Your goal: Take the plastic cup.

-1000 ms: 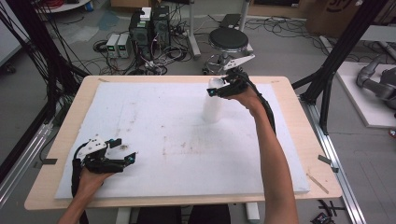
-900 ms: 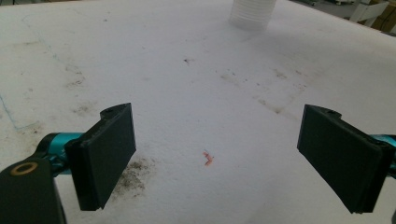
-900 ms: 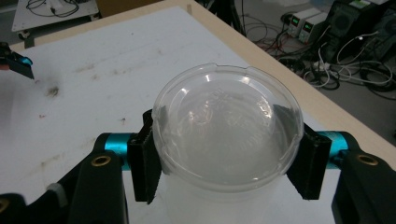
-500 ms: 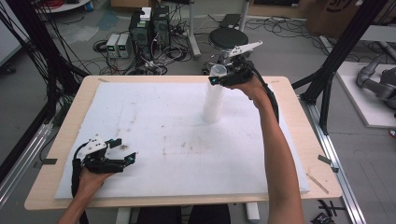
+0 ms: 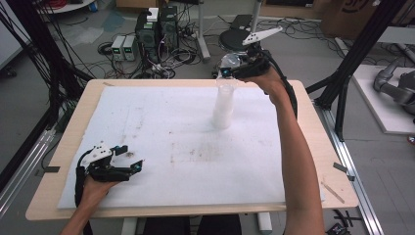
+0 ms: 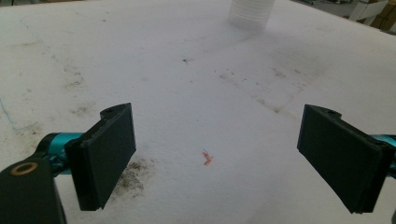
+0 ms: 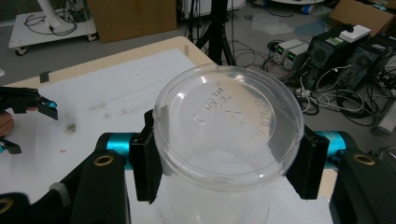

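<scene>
The right gripper (image 7: 224,154) has its two black jaws pressed against opposite sides of a clear plastic cup (image 7: 229,135), gripping it just below the flat bottom, which faces up toward the camera with moulded lettering on it. The jaws have just been closing, with this cup between them. In the high view the same gripper (image 5: 238,68) is held above the far edge of the table, and the cup (image 5: 230,61) it holds sits at the top of a tall stack of upside-down clear cups (image 5: 223,105). The stack stands on the white foam sheet (image 5: 171,127) toward the far right of the table; from this angle it is hard to tell whether the gripped cup has come free of the one beneath it or is touching it.

The left gripper (image 6: 217,161) hangs just over the near left part of the sheet with its jaws spread wide and nothing between them. Below the gap lies a small orange scrap (image 6: 207,158) on the foam, with a dark smudge beside the left jaw. The base of the stack (image 6: 250,14) shows far off at the top of that view. In the high view the left gripper (image 5: 128,157) rests in the person's hand near the wooden table's (image 5: 318,142) front corner, well apart from the cups.
</scene>
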